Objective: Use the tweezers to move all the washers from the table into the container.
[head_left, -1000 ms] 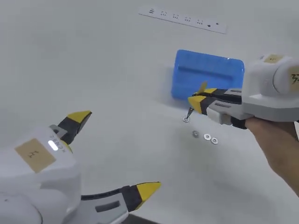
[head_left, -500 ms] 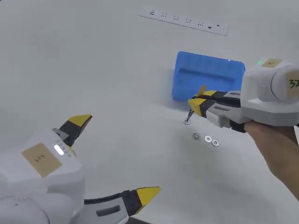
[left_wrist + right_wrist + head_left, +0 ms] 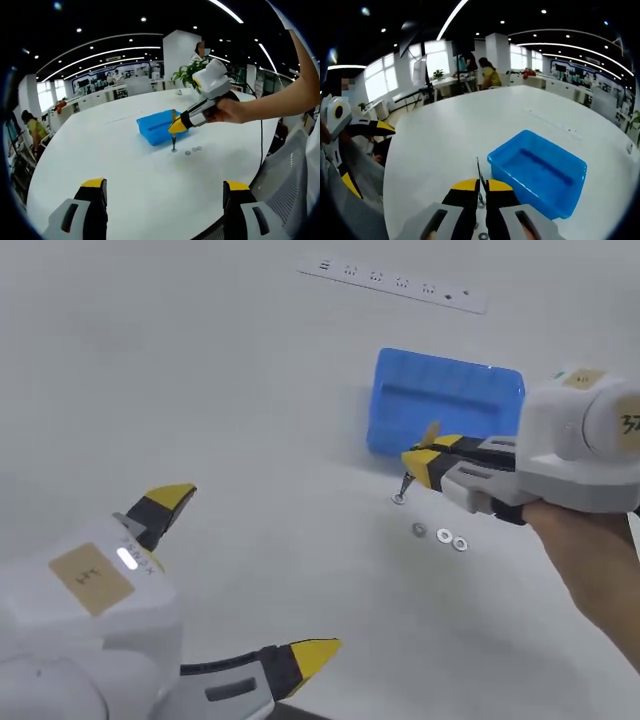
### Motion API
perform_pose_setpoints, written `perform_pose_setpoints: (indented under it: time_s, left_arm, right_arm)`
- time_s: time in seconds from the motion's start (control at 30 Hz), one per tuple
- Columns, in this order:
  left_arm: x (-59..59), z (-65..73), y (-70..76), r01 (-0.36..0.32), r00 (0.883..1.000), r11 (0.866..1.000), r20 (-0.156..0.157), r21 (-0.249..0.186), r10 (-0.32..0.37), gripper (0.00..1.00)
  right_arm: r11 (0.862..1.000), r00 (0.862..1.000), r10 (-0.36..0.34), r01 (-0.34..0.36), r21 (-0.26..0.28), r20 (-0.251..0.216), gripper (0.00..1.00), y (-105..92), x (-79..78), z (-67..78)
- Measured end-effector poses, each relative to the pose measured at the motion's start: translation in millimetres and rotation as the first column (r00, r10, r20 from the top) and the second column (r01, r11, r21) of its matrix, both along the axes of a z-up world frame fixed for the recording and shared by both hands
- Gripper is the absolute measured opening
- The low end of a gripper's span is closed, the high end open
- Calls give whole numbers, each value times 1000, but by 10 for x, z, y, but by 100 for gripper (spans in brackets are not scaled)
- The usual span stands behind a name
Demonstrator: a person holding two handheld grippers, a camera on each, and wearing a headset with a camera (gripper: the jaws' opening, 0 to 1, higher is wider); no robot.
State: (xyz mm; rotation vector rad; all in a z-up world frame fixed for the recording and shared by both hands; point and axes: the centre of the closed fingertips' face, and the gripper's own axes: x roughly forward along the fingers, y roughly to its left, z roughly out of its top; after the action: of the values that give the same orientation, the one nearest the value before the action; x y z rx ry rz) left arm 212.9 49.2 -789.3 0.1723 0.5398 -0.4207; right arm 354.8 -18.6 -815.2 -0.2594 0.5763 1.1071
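In the head view my right gripper [image 3: 424,460] is shut on thin metal tweezers [image 3: 405,483], which point down at the table. Their tip touches a small washer [image 3: 399,499] just in front of the blue container [image 3: 445,400]. Three more washers [image 3: 444,537] lie in a short row to the right of it. The right gripper view has the tweezers [image 3: 479,175] clamped between the yellow jaws, with the container [image 3: 540,172] close on the right and holding nothing that I can see. My left gripper [image 3: 243,575] hangs open at the lower left, far from the washers.
A white power strip [image 3: 400,282] lies at the far edge of the white table [image 3: 250,390]. In the left gripper view, the right gripper [image 3: 179,124] and a person's arm [image 3: 260,102] come in from the right over the container [image 3: 157,128].
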Motion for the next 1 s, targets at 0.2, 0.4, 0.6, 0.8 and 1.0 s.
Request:
perform_pose_setpoints:
  time_s: [0.2,0.4,0.6,0.8,1.0]
  left_arm:
    - [3,27,-4,-1,1000,1000,8,-9,1,99]
    - [-1,24,-7,-1,1000,1000,4,-12,1,99]
    - [-2,27,-10,3,1000,1000,7,-7,-3,99]
    - [6,32,6,-6,1000,1000,8,-5,6,99]
    - [-4,27,-20,5,1000,1000,3,-11,-5,99]
  right_arm:
    - [1000,1000,11,-11,-25,5,0,-8,15,20]
    - [999,999,30,-30,-18,23,0,7,-4,189]
    - [999,999,40,-40,-14,21,0,-14,1,300]
    - [998,998,52,-51,-29,37,0,-34,31,406]
    - [998,997,56,-55,-22,59,0,-1,93,549]
